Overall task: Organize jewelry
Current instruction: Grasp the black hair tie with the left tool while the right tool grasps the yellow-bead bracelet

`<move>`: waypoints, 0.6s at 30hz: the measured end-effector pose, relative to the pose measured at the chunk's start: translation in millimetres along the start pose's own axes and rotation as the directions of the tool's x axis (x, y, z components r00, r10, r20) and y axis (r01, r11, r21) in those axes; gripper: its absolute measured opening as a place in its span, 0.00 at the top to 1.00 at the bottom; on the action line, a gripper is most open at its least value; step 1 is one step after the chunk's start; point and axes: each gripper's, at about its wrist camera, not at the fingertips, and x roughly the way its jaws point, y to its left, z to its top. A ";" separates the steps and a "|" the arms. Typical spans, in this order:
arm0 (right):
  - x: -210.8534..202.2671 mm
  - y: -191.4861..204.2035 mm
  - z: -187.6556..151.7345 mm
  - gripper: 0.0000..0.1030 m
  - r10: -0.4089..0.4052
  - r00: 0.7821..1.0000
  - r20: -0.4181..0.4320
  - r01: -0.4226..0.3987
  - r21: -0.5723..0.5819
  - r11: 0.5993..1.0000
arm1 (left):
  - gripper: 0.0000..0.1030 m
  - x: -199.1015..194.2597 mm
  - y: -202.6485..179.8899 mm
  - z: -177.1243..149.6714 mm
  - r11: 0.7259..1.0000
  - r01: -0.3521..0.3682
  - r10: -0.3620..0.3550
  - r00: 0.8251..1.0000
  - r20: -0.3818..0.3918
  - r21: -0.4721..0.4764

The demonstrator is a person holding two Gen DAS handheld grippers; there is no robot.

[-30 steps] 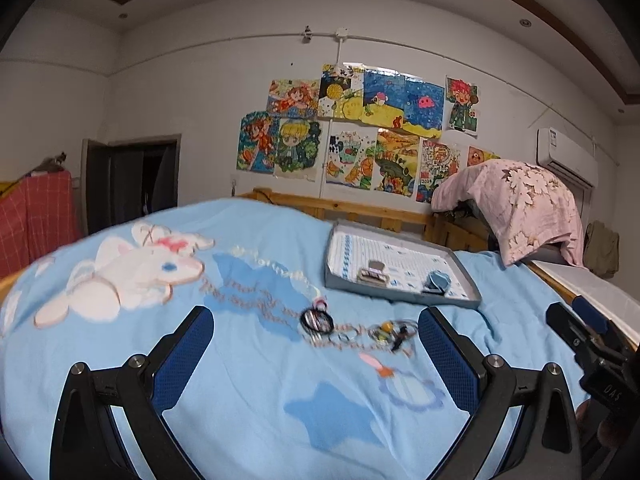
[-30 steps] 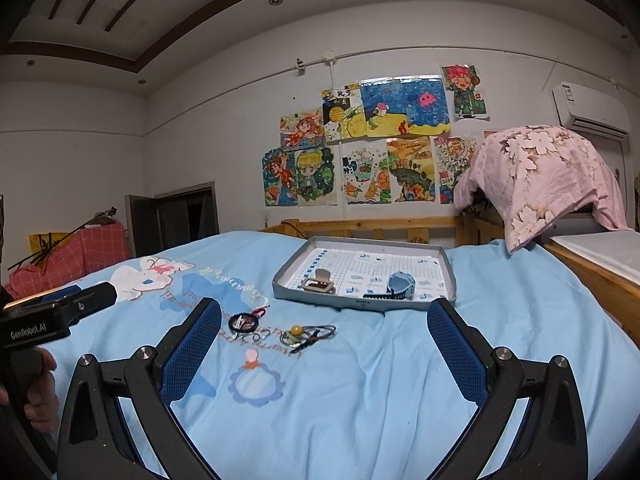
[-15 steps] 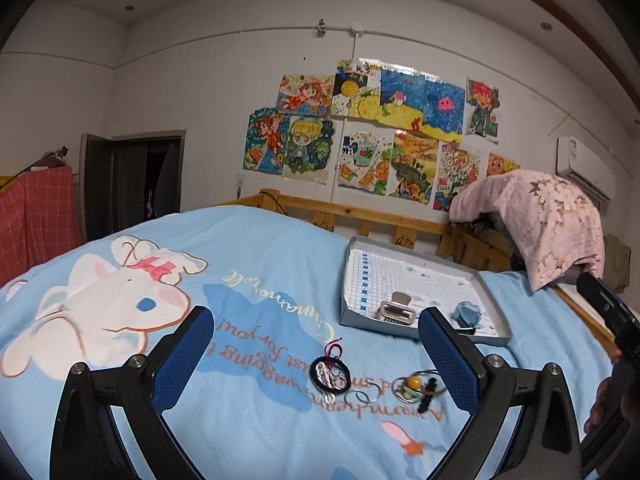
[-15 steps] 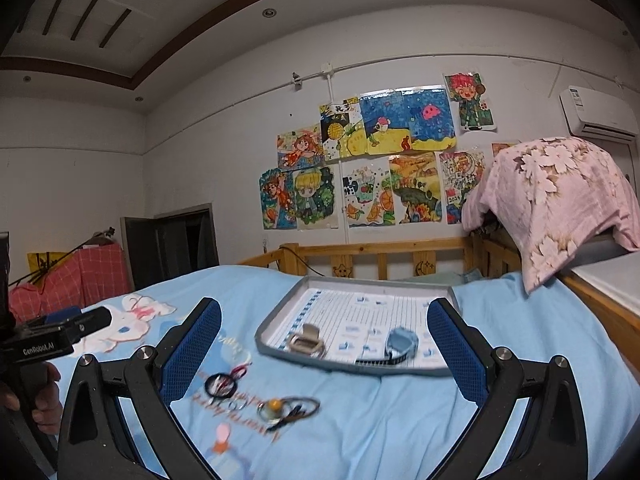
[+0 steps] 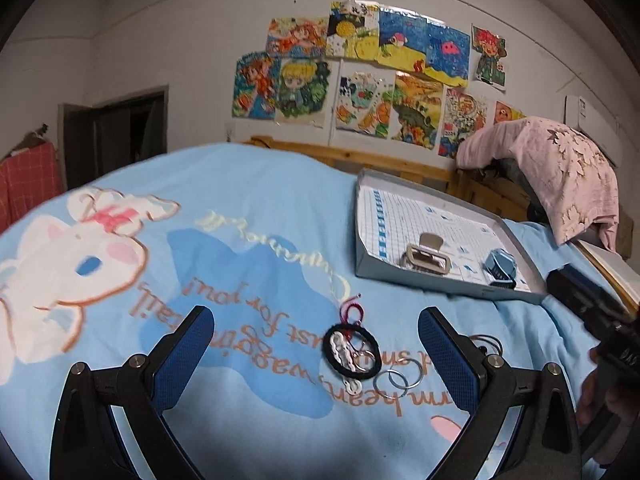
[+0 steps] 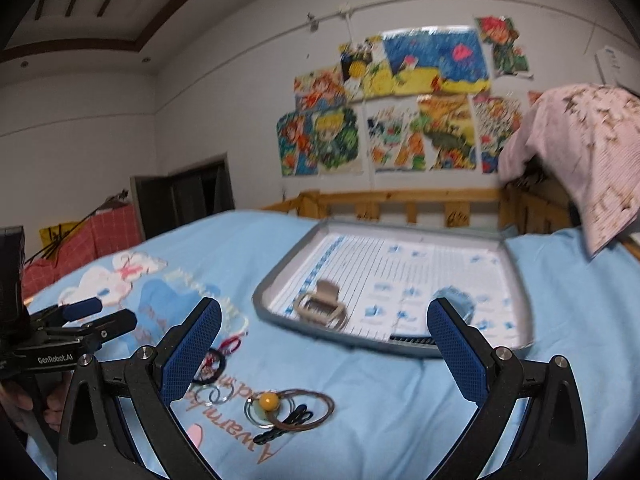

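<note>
Black bracelet (image 5: 352,352) between left hand-held gripper (image 5: 316,344) fingers

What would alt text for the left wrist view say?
Open blue-padded tongs hover over a black hair tie and metal rings on a blue bedsheet. Behind them, a grey tray holds two clips.

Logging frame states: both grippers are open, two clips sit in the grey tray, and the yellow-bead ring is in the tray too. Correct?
Not quite. The yellow-bead ring lies on the blue bedsheet in front of the grey tray, as the right wrist view shows. The rest stands.
</note>
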 end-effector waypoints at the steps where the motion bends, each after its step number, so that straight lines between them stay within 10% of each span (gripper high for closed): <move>1: 6.1 0.5 -4.4 0.02 0.013 1.000 -0.017 -0.013 0.001 1.000 | 0.05 2.8 1.5 -1.8 1.000 0.013 -0.013 1.000 -0.006 -0.002; 5: 24.2 4.6 -22.3 0.33 0.059 0.995 -0.086 -0.059 -0.004 0.998 | 0.24 19.5 3.6 -8.5 0.997 0.078 -0.078 0.995 -0.060 -0.009; 11: 42.6 15.2 -40.4 0.49 0.119 0.976 -0.181 -0.129 -0.046 0.991 | 0.50 45.8 9.4 -17.2 0.986 0.156 -0.163 0.976 -0.143 -0.059; 18: 53.0 24.3 -53.5 0.58 0.143 0.955 -0.259 -0.165 -0.065 0.984 | 0.56 61.3 14.1 -26.3 0.976 0.188 -0.206 0.959 -0.195 -0.105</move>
